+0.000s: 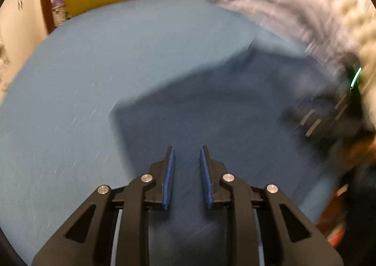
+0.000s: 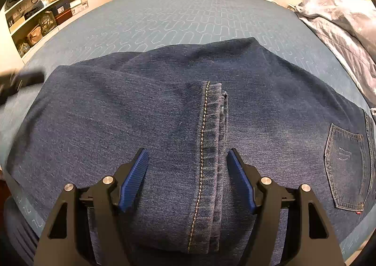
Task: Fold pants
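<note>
On a blue bed [image 2: 188,19], jeans [image 2: 141,113] lie folded over, hem [image 2: 211,148] atop. Right tool [image 2: 188,179] gapes wide, left tool [image 1: 186,172] narrowly parted, both empty; another fold seems left.

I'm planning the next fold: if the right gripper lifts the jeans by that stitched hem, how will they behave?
The jeans will probably drape rather than hold shape. The stitched hem looks thick and layered, so likely a firm hold for the open right gripper. Stacked denim suggests some weight.

Both wrist views low over jeans [image 2: 141,113]
</note>
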`<state>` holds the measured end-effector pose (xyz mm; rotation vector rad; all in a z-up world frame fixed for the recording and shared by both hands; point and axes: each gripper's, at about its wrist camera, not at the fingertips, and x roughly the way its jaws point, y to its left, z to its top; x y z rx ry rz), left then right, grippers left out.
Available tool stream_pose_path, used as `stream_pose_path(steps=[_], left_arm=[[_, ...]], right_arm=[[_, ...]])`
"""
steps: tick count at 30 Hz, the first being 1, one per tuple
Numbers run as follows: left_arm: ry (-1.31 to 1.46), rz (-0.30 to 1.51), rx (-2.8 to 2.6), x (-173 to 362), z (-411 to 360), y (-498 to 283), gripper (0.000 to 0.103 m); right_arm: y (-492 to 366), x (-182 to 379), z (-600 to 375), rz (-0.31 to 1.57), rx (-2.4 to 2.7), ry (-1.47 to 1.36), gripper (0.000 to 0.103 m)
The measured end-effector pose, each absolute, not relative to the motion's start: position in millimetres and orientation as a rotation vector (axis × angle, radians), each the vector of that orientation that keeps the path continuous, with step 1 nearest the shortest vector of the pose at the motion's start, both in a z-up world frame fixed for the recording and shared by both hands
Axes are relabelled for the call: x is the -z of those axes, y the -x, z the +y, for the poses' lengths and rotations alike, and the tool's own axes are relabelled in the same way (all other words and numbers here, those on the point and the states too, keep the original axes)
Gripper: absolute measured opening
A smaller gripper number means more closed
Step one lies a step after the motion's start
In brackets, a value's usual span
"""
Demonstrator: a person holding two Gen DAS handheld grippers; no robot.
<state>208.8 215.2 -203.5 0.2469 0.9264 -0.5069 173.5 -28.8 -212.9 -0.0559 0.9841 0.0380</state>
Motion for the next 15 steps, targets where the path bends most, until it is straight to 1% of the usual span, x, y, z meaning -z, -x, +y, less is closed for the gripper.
stream_pose_path(steps=[1,3,4,6,8,10,11,13,14,15], left_arm=[[-0.196,0.916,0.494,205.0,235.2,-206.0,0.019],[-0.145,0.917,0.327,193.1,268.8,-201.7,0.017],[-0.140,0.875,0.298,184.0,277.5,-192.1,0.018],[-0.088,0.818,0.333,167.0,284.1,-168.2,0.021],[-0.081,0.791,0.415,161.2,270.2,-140.6,0.026],[-0.159,0.812,0.447,175.5,246.7,-122.8,0.027],[-0.214,0.846,0.453,193.2,237.7,-117.0,0.027],[-0.261,0.857,0.450,212.5,240.5,-111.3,0.028],[-0.234,0.853,0.457,210.6,243.4,-111.1,0.030],[-0.216,0.860,0.451,209.5,247.9,-111.5,0.034]], right_arm=[[-173.9,213.6,-28.4,0.983,-0.037,0.061,0.068],[-173.7,213.6,-26.0,0.984,-0.035,0.072,0.069],[-174.3,213.3,-25.6,0.987,-0.034,0.075,0.069],[-175.5,212.9,-25.9,0.990,-0.035,0.070,0.069],[-175.8,213.2,-25.3,0.991,-0.031,0.067,0.069],[-175.9,213.1,-23.7,0.988,-0.024,0.071,0.070],[-176.0,213.5,-24.3,0.987,-0.022,0.072,0.070],[-176.9,213.9,-25.8,0.986,-0.021,0.077,0.071],[-177.0,214.0,-25.4,0.987,-0.023,0.082,0.071],[-177.1,214.0,-24.9,0.988,-0.026,0.085,0.072]])
